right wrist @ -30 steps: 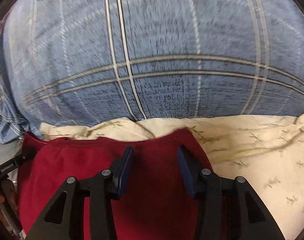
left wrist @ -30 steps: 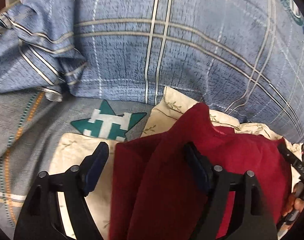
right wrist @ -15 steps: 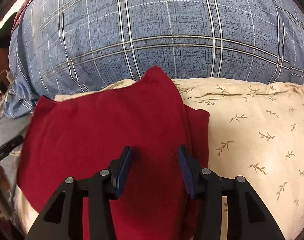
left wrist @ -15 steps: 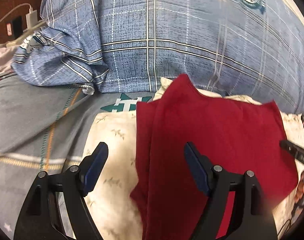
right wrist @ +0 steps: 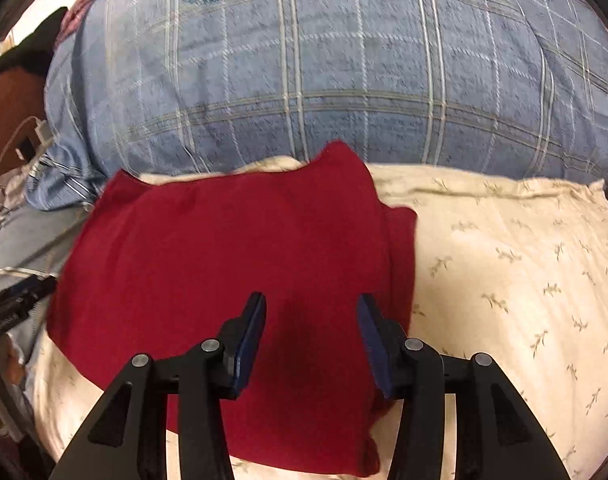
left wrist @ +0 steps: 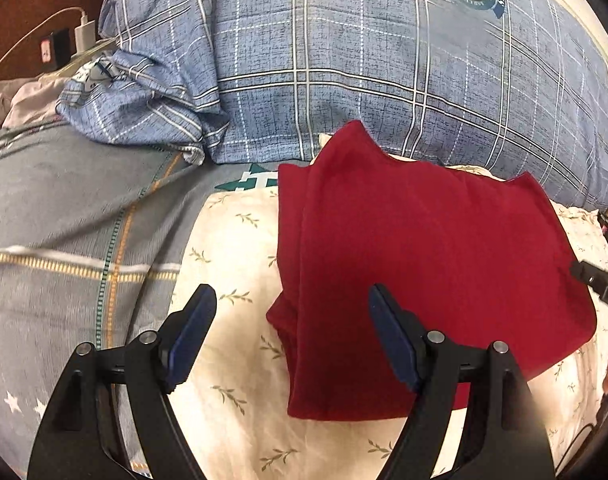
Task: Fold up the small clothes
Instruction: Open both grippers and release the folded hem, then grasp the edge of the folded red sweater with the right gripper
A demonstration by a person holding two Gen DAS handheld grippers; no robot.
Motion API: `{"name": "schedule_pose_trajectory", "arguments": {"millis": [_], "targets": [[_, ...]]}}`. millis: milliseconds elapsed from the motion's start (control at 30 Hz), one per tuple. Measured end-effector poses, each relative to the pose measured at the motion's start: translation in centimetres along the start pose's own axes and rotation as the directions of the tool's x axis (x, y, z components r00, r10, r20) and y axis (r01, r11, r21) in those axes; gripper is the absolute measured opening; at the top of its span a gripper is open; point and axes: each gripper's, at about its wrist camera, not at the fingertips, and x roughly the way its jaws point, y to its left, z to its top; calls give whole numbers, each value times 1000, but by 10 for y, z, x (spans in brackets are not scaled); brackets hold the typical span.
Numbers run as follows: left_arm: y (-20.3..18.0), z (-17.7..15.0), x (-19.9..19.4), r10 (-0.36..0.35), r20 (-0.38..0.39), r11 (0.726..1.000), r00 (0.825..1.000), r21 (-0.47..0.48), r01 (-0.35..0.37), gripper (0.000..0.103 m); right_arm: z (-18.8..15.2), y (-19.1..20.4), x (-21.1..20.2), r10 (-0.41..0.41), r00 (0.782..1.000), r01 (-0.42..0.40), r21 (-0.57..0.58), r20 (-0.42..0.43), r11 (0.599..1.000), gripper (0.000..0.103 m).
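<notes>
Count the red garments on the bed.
1: the red garment, folded, lies on the cream leaf-print pillow in front of the blue plaid pillow. Others may be hidden.

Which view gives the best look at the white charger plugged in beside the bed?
The left wrist view. There the white charger and its cable show sharply at the upper left, beside the blue plaid pillow. The right wrist view shows the charger only small and blurred at its left edge.

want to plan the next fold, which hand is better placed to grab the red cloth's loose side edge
Probably left. The left gripper has open fingers straddling the red cloth where its layered edge lies; the right gripper hovers over its flat middle.
</notes>
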Motion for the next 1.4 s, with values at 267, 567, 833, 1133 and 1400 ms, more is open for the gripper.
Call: {"name": "schedule_pose_trajectory", "arguments": {"millis": [267,567,833,1133,1400], "targets": [[2,-10,12,6,-11,1000,1000,-7,-6,78,-14,-3,12,-4,1000,4,-3,4,1000,48],[4,-12,25,-25,-22,1000,999,-8,25,79,8,19,-1,-11,999,13,-35,50,999,48],[5,-14,29,-30,-15,1000,999,-10,29,83,63,0,61,-34,999,33,126,8,991,33],[10,-10,37,-52,-36,998,998,-36,51,86,81,10,94,-144,989,147,93,-32,985,37],[15,-14,34,-66,-25,997,998,-45,64,86,78,135,79,182,982,-187,-118,-46,975,36]]}}
